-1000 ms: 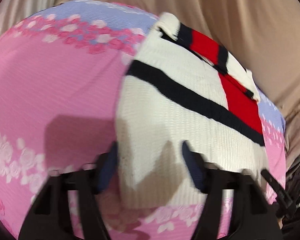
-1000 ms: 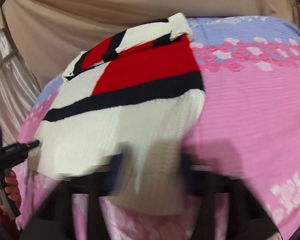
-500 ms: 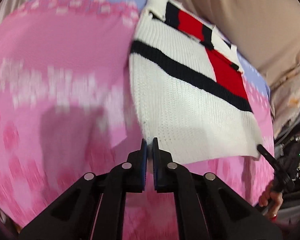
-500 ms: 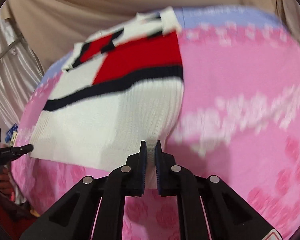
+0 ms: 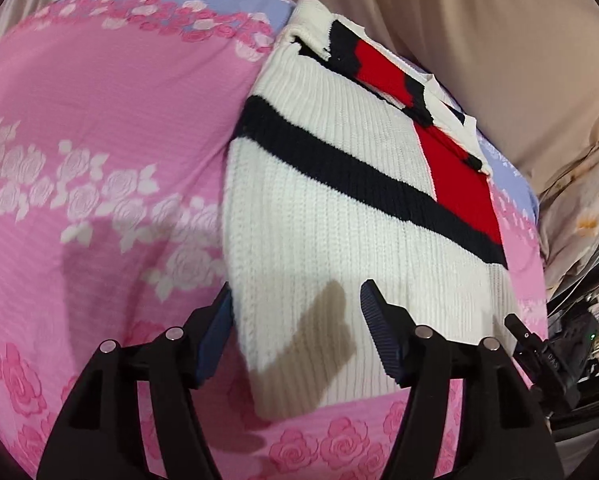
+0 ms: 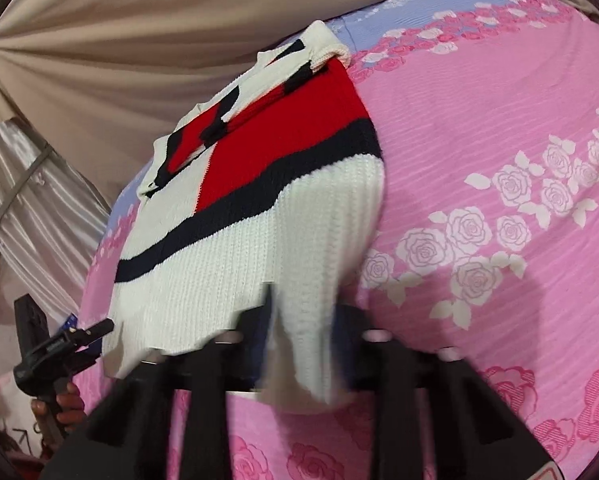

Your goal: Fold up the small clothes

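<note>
Left wrist view first: the left gripper [image 5: 295,332] has its fingers spread wide apart, nothing between the pads, and the near corner of the knitted sweater [image 5: 339,208] lies right in the gap between them. The white body with its dark stripe and red panel runs away ahead of the fingertips, flat on the pink rose-print bedsheet [image 5: 79,140]. Off beyond the outer finger, at the far hem corner, the tip of the other tool just pokes in.

Now the right wrist view, and it's blurry down low. The right gripper [image 6: 303,320] has its fingers apart too, straddling the near hem corner, which drapes between them; whether the pads touch the knit, I can't tell through the smear. The sweater [image 6: 259,216] stretches ahead and to the inner side of the fingers, sleeves already tucked across the top by the look of it.

Handling call: this is a chunky ribbed knit, soft and floppy, light enough but it'll sag and stretch if lifted by one point. Best bite looks like the two hem corners together, pinching the full thickness of the fold so the layers don't slide apart.

Containers? None in sight, just bed and beige drapes [image 6: 119,40] behind.
</note>
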`<state>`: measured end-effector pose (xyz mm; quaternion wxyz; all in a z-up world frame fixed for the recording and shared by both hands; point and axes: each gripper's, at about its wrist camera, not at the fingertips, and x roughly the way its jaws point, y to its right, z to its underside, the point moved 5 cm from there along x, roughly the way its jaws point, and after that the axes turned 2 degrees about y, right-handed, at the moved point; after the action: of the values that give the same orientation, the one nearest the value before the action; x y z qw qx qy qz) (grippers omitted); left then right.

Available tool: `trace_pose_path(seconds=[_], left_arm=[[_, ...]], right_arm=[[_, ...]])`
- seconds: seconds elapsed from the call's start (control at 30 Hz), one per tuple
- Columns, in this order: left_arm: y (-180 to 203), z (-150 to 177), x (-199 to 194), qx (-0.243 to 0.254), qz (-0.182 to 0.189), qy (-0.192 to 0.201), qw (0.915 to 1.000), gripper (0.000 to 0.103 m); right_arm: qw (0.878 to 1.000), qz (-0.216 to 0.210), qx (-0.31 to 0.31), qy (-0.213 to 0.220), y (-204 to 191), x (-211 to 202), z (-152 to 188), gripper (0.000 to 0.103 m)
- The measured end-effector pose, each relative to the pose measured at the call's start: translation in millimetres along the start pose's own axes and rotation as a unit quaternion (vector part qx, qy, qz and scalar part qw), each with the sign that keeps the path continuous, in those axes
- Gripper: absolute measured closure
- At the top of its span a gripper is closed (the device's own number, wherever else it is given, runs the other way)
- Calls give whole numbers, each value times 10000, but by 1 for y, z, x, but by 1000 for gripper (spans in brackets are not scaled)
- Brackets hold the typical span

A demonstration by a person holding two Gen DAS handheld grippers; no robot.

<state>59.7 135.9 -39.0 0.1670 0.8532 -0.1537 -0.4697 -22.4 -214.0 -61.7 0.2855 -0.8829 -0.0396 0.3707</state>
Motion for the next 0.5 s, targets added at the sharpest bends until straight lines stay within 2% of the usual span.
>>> trace_pose_path(seconds=[0.07,0.1,0.2,0.27,0.4,0.5], left_arm=[[3,-2,2,21,191,-146,9997,88],[4,-4,1,36,241,-199,9995,95],[7,-9,-13,185,144,-25,9997,96],[7,-8,-30,302,74,173,9994,97],[2,8,-55,405,86,212,9989,97],[-3,42,-71,421,59,48,9991,97]], right_arm=[[9998,-121,95,134,-2,-5,-2,90],[9996,-96,-8,267,-8,-12,-3,90],[9982,-68,-251,544,-22,-33,0,92],[9980,-49,-297,555,-25,-41,4,92],[9987,123,-304,383,-23,-57,26,92],[9990,298,-333,65,-16,-71,54,92]])
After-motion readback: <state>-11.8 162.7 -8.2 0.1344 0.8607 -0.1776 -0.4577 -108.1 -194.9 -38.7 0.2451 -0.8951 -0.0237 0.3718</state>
